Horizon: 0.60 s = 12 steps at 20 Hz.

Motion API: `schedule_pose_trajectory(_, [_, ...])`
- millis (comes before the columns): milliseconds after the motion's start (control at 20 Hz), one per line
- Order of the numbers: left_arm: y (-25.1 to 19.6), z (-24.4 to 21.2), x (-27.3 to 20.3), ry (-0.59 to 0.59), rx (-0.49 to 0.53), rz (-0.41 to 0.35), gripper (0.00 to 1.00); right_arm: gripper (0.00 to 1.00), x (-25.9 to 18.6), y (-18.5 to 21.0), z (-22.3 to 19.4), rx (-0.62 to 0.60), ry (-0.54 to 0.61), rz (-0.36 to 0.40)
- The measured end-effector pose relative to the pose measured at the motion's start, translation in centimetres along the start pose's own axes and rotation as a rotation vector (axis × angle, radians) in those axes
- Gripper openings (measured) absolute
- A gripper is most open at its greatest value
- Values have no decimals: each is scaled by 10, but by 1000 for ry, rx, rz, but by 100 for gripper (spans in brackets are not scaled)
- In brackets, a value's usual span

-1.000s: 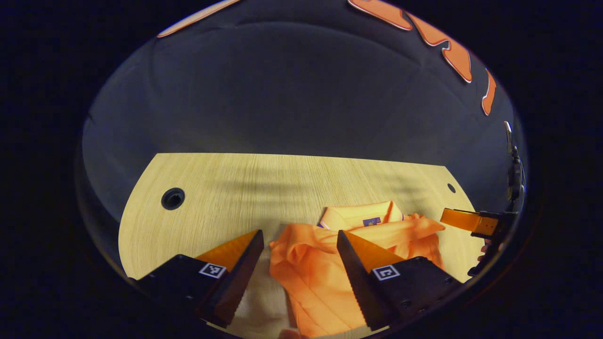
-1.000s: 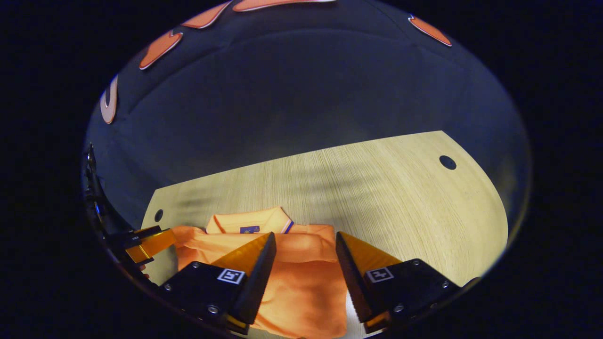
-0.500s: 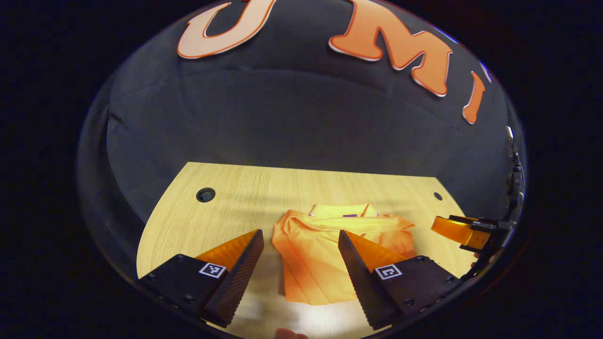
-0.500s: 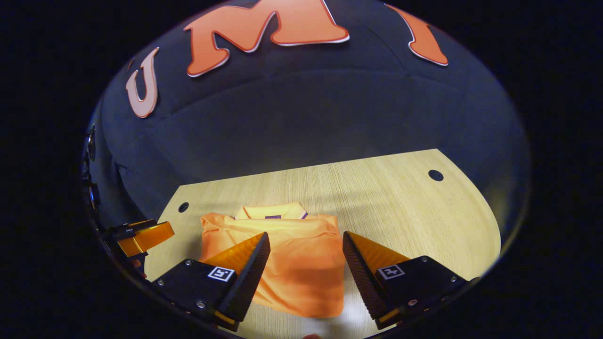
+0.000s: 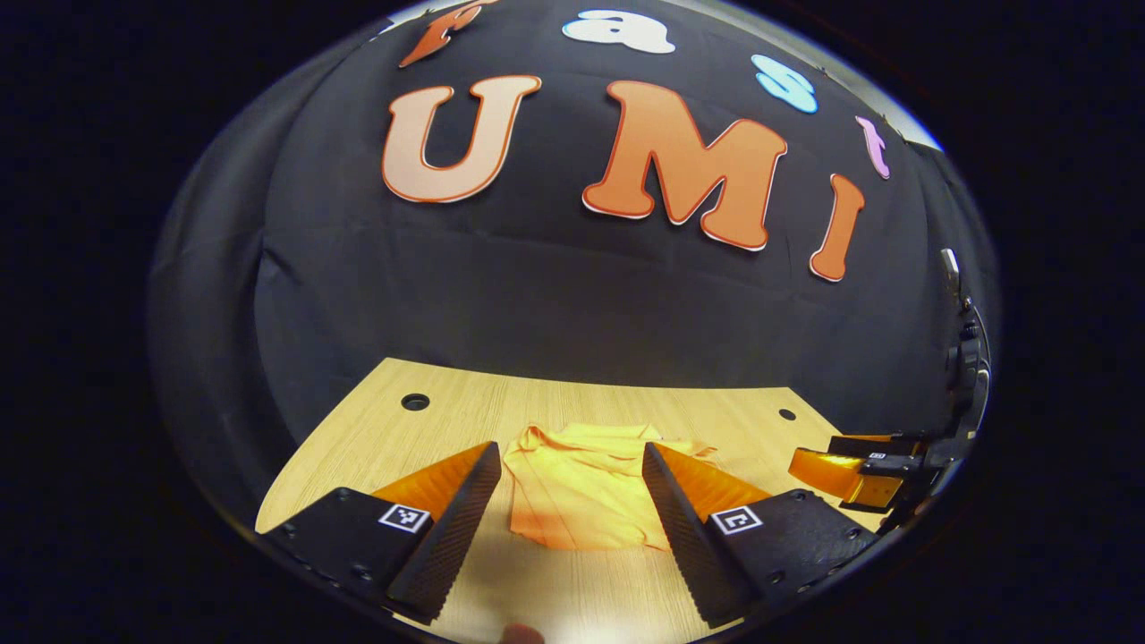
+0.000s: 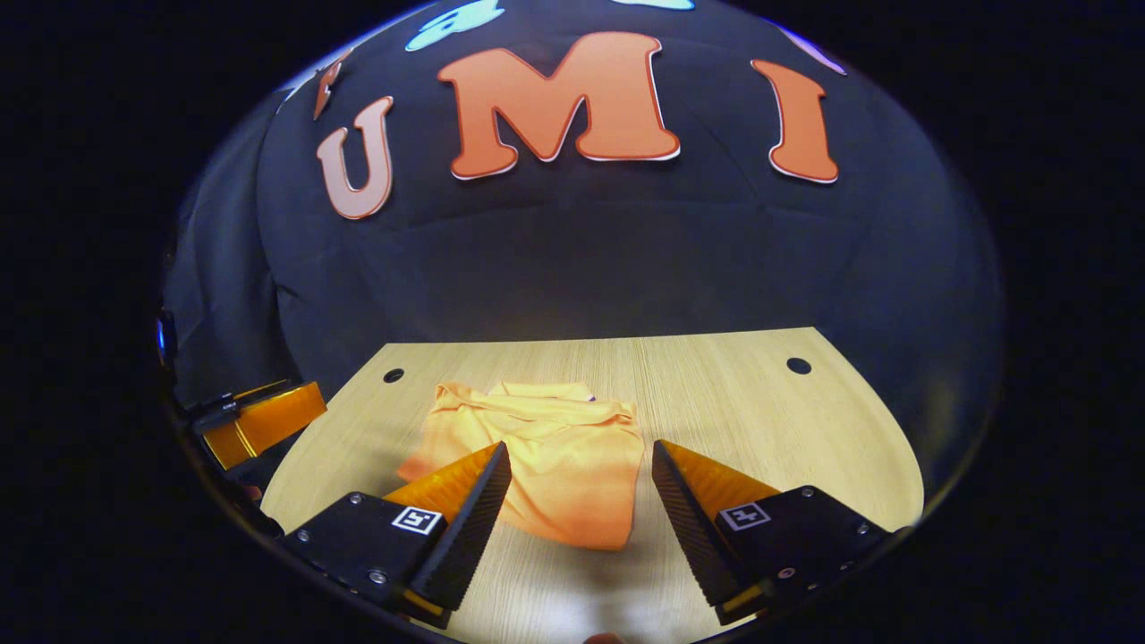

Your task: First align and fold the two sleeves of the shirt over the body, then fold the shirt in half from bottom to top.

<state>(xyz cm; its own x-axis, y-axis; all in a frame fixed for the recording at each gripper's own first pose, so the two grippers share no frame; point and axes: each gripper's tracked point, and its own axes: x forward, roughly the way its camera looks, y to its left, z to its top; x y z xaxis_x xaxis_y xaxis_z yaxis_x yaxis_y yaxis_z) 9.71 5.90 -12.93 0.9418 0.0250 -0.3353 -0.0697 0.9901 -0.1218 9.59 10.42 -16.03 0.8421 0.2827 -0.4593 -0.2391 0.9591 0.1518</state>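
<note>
The orange polo shirt [image 5: 581,487] lies folded on the wooden table [image 5: 447,420], near the middle. Its collar end points to the far side, by the black wall. Its folded edge is on the near side. So its long way runs from near to far.

The left gripper [image 5: 572,519] hangs above the near edge of the table with its fingers spread wide apart. It holds nothing. The shirt lies straight ahead of it, between its two fingers as seen from the left gripper view. The right gripper [image 6: 577,514] is also wide apart and holds nothing. The shirt [image 6: 546,461] lies ahead of it too, a bit to its left. Both grippers look about as near to the shirt as each other.

The folds look done, so I think the hands only need to pull away.

A second ago both grippers were low and close over the shirt. Now they have lifted up and moved back, and the shirt looks smaller and farther off.
</note>
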Motion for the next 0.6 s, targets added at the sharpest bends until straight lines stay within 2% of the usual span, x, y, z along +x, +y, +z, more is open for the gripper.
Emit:
schedule_pose_trajectory(200, [-11,-12,-44,-30,32,43,98,96,-45,1,-5,-26,-65,20])
schedule_pose_trajectory(350, [-23,-20,-84,-61,34,55,98,96,-75,4,-13,-14,-86,63])
schedule_pose_trajectory(450, [-31,-31,-107,-59,11,59,98,96,-100,11,-15,-16,-106,107])
schedule_pose_trajectory(600, [-43,-37,-138,-84,-28,71,98,98,-134,6,-15,-53,-153,110])
